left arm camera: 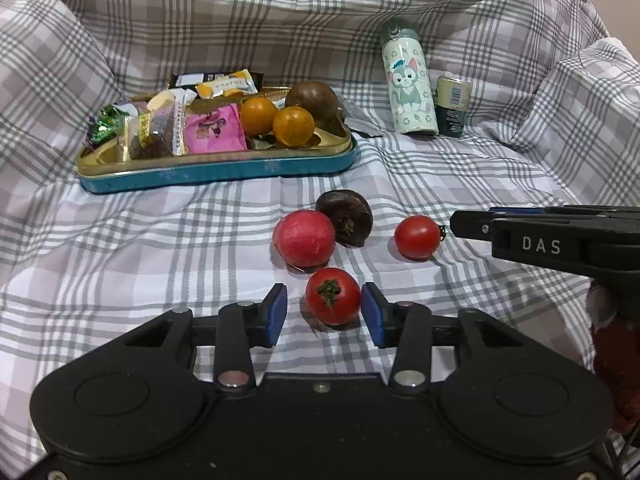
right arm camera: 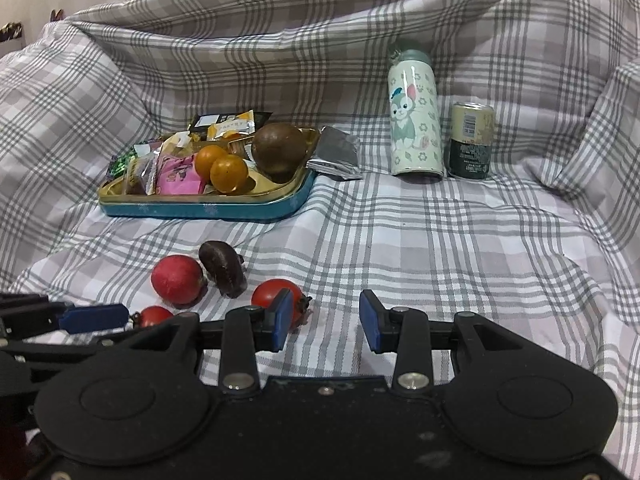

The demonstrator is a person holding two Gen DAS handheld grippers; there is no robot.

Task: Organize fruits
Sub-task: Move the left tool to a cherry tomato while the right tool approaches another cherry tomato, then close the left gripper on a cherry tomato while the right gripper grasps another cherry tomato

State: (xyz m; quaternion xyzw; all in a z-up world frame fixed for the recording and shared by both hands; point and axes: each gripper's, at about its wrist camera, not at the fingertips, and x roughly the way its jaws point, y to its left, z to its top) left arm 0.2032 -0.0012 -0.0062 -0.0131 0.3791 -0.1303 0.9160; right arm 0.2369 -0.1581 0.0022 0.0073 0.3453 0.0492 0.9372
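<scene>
A red tomato [left arm camera: 333, 296] with a green stalk lies on the checked cloth between the blue pads of my left gripper [left arm camera: 323, 293], which stands open around it. Just beyond lie a pink-red round fruit [left arm camera: 304, 238], a dark brown fruit [left arm camera: 346, 218] and a smaller tomato [left arm camera: 417, 237]. My right gripper [right arm camera: 326, 298] is open with only cloth between its fingers. That smaller tomato [right arm camera: 276, 296] sits partly behind its left finger. A teal tin tray [left arm camera: 216, 172] at the back left holds two oranges [left arm camera: 294, 126], a brown round fruit [left arm camera: 312, 100] and wrapped snacks.
A cartoon-printed flask [left arm camera: 408, 80] and a small can [left arm camera: 452, 106] stand at the back right. A silver wrapper [right arm camera: 336, 152] lies beside the tray. The checked cloth [right arm camera: 440, 240] rises in folds behind and at both sides.
</scene>
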